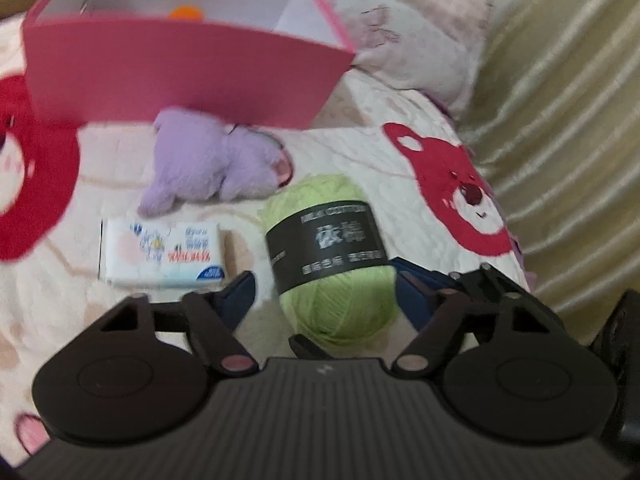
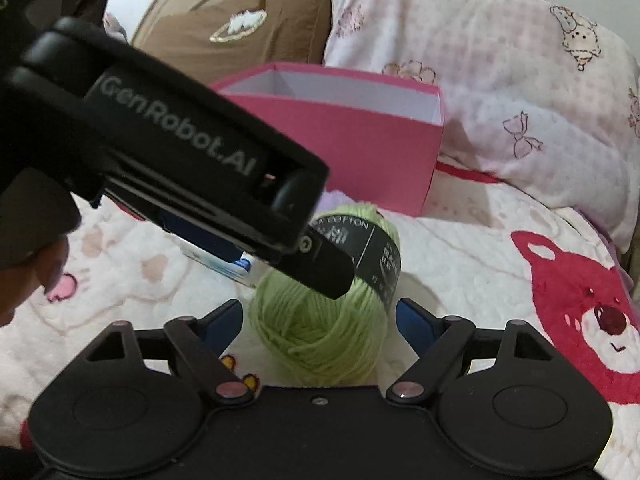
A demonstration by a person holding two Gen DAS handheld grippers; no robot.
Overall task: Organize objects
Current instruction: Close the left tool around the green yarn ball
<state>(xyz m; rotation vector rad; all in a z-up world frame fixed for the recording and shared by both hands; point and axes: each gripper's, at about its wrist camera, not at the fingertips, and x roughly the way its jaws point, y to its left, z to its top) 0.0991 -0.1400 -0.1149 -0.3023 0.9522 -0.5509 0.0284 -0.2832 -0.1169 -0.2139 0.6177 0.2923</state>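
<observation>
Two wrist views over a bed. A green yarn ball [image 1: 332, 256] with a black paper band lies on the quilt [image 1: 360, 120] between the blue-padded fingers of both tongs.

Left gripper [image 1: 324, 284]: jaws partly open, one pad on each side of the yarn; the right pad lies at the yarn's edge, but motion blur leaves contact unclear, and a gap shows at the left pad. Right gripper [image 2: 320, 316]: jaws wide, pads standing just clear of the yarn on both sides, nothing held.

Hidden or cut off: in the right wrist view the body of the left gripper crosses the frame and covers the top of the yarn band, most of a white-and-blue tissue pack [image 2: 240, 268] and all but a sliver of the purple plush toy [image 1: 212, 164]. The band's print is blurred (only "COTTON" reads). A hand [image 2: 24, 280] is cropped at the left edge. An orange object [image 1: 186, 12] inside the pink box [image 1: 180, 68] shows only its top above the wall.

Surface and room: the white quilt carries red bear-face patches [image 1: 460, 196]. The open box stands behind the plush toy, which lies just beyond the tissue pack and yarn. A pink-checked pillow [image 2: 500, 80] and a brown pillow [image 2: 240, 32] lie behind the box; a pale gold curtain [image 1: 568, 120] hangs to the right.
</observation>
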